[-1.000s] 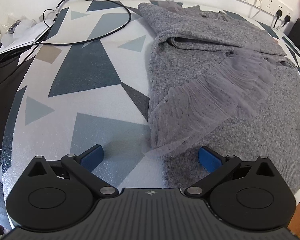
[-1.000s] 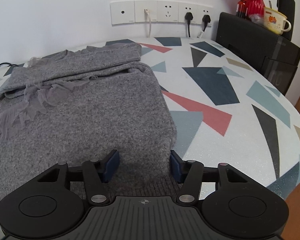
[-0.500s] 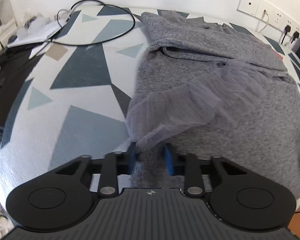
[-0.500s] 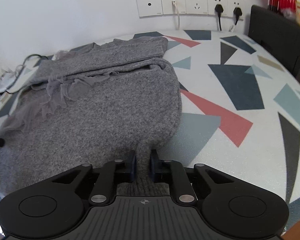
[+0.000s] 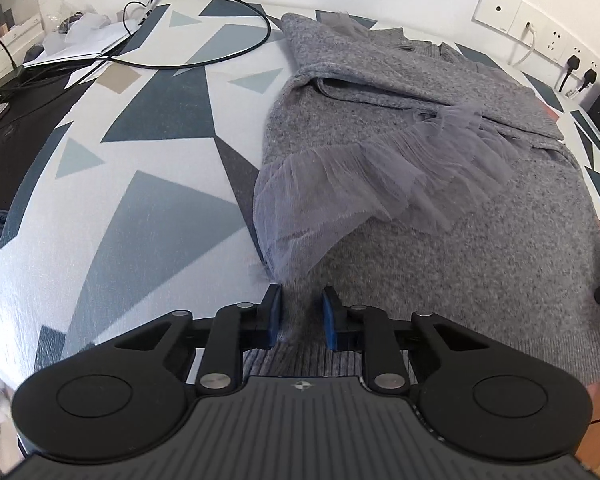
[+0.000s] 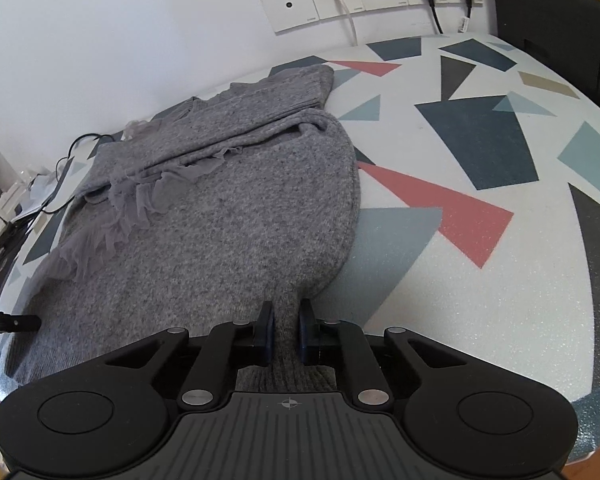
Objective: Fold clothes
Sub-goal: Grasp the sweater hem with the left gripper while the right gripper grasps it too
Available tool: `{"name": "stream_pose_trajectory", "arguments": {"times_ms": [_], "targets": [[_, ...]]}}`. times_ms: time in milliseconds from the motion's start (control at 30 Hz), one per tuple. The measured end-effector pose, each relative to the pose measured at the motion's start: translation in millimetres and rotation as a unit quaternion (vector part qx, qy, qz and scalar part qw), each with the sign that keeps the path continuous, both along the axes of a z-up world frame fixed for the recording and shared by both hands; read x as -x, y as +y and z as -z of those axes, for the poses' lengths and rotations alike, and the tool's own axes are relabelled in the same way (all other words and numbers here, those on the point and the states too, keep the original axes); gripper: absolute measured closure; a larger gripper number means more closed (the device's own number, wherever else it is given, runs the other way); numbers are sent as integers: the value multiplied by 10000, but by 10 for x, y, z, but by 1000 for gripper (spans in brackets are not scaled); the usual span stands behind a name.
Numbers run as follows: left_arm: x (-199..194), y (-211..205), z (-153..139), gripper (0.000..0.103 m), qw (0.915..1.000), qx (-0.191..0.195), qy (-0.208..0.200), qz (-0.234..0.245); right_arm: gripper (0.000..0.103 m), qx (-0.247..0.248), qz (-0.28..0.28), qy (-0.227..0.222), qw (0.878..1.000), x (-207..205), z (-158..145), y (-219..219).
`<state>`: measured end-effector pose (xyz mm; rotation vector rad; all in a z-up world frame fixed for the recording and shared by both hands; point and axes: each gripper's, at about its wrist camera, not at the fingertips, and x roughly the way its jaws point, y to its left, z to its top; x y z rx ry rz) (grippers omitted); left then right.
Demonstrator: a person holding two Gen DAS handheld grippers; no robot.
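Now the left tool is closing on the near hem of the grey sweater; the right tool pinches the hem's other corner. Ahead, the sweater lies on the patterned worktop. Next, probably lift both corners forward together, evenly.

Bright, even daylight fills both views; shadows are soft. Strong fisheye bending curves the edges, with dark vignetted corners. Focus is sharp throughout.

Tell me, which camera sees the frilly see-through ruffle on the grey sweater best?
The left wrist view: the ruffle lies big and close in the middle, its sheer folds clear. The right wrist view shows it smaller, off to the left.
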<state>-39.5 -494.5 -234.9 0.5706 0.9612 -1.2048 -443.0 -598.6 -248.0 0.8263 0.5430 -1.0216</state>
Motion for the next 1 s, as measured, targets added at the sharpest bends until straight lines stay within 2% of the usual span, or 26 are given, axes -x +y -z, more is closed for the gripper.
{"name": "stream_pose_trajectory", "arguments": {"times_ms": [233, 467, 767, 1000], "targets": [[-30, 132, -5, 89, 9998, 31, 152, -79, 93, -40, 40, -17, 10000, -1, -7, 14], [-25, 156, -19, 91, 9998, 2, 176, -55, 93, -106, 108, -116, 9998, 52, -15, 92], [-101, 188, -15, 92, 9990, 52, 415, -129, 93, -214, 253, -370, 9988, 140, -5, 115], [-76, 241, -33, 92, 9980, 167, 529, -297, 93, -189, 114, -212, 9995, 92, -34, 120]]}}
